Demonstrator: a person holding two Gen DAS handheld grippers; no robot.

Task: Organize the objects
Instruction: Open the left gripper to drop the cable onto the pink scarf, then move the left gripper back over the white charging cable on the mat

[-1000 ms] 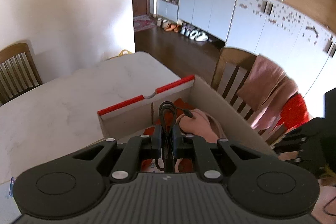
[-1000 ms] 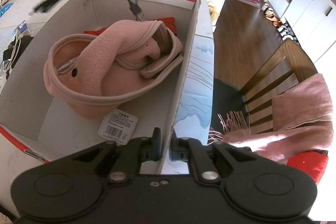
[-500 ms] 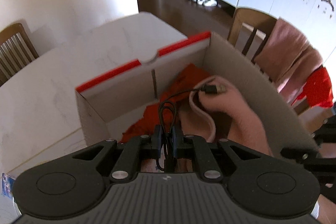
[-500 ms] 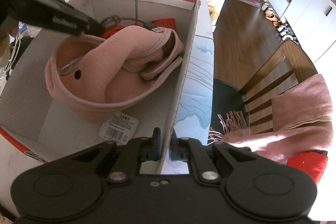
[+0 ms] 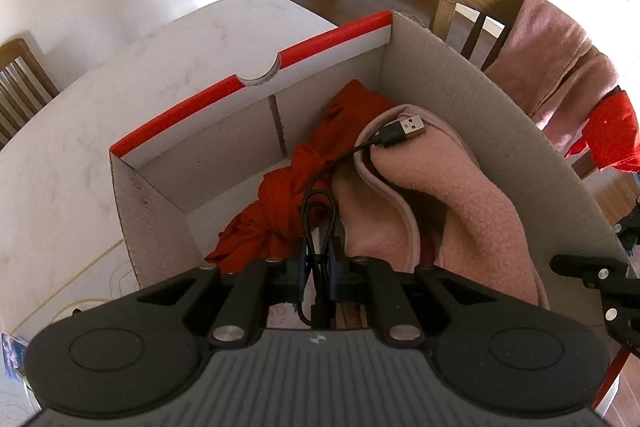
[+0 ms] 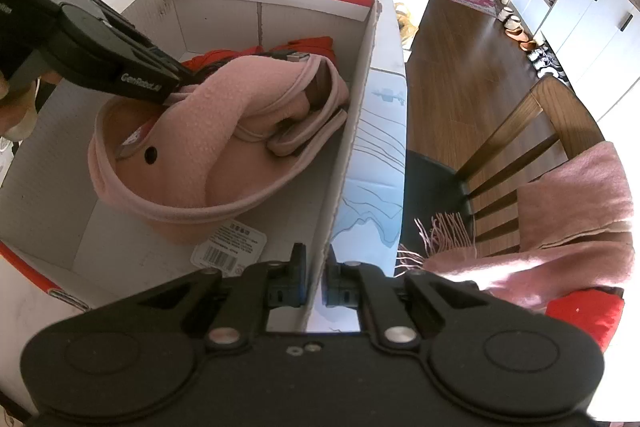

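Left gripper (image 5: 319,261) hangs inside the cardboard box (image 5: 500,115), jaws pinched tight on the looped black USB cable (image 5: 320,211), its plug draped over the pink fleece (image 5: 452,183), probably for stowing. Over on the right, right gripper (image 6: 317,277) clamps the box wall, seemingly steadying it on the bench (image 5: 132,83).

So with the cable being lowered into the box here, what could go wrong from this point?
The left hand-held gripper pinches only a loop of the black cable, so on release the coil may spring loose. Its USB plug rests on the pink fleece and could snag there. The right hand-held gripper clamps the cardboard box wall; a tug might shift the box.
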